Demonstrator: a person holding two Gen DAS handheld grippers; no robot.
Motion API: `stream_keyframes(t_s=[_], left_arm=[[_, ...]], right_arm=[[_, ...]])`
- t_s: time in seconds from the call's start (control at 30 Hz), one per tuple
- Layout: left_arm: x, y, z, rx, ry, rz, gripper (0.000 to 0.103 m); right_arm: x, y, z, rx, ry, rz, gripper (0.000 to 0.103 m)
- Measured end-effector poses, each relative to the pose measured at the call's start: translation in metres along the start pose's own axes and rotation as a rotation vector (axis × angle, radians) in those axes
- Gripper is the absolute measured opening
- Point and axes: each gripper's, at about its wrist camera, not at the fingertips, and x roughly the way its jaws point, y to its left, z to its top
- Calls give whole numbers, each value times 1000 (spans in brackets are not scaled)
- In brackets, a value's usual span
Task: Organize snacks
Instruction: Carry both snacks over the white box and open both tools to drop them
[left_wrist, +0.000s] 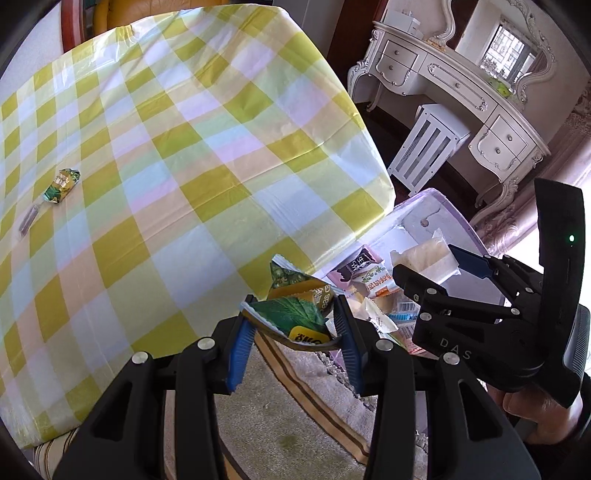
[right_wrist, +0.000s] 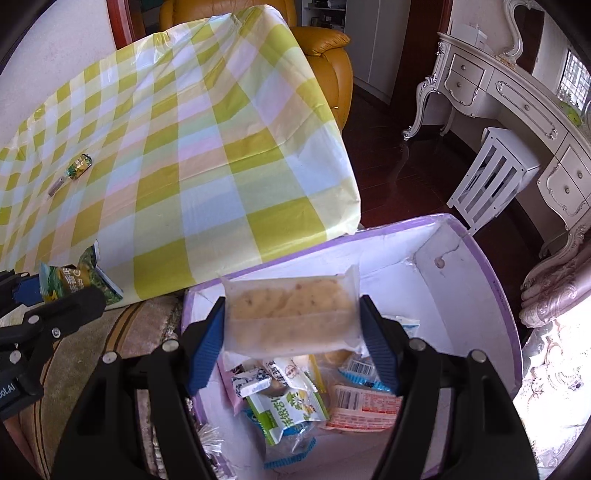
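Observation:
My left gripper (left_wrist: 293, 325) is shut on a green and yellow snack packet (left_wrist: 295, 314), held off the table's near edge beside the box; the packet also shows in the right wrist view (right_wrist: 70, 282). My right gripper (right_wrist: 291, 325) is shut on a clear pack of pale crackers (right_wrist: 291, 314), held above the open white and purple box (right_wrist: 480, 280). The box holds several snack packets (right_wrist: 291, 406). In the left wrist view the right gripper (left_wrist: 428, 269) hangs over the box (left_wrist: 417, 218). One small green snack (left_wrist: 61, 184) lies far left on the table, also in the right wrist view (right_wrist: 78, 166).
A table with a yellow checked cloth (left_wrist: 184, 166) fills the left. A small dark bar (left_wrist: 27, 219) lies by the green snack. A white dressing table (right_wrist: 517, 110) and a white stool (right_wrist: 491, 173) stand at the right. A striped rug (left_wrist: 295, 424) lies below.

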Motion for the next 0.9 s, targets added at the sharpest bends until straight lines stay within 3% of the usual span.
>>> stream_keyframes(t_s=[0.3,0.47,0.73,0.87,0.9], left_arm=[[41,-57,12,125,89,-47,41],[63,-77,22,152,135,-67,42],[95,-100,30,166,212,-110,44],[104,-107,32,169,230,-130,54],[105,-109,31,169,230,-130,62]], right_arm=[[11,-67,-20,116,42,-78,70],[18,-98,-28,165,49,-146,70],[29,-131,-39,231,71,-187,73],[32,-141,-43,259,81,-202,76],[32,-143,-43,267,81,-205,76]])
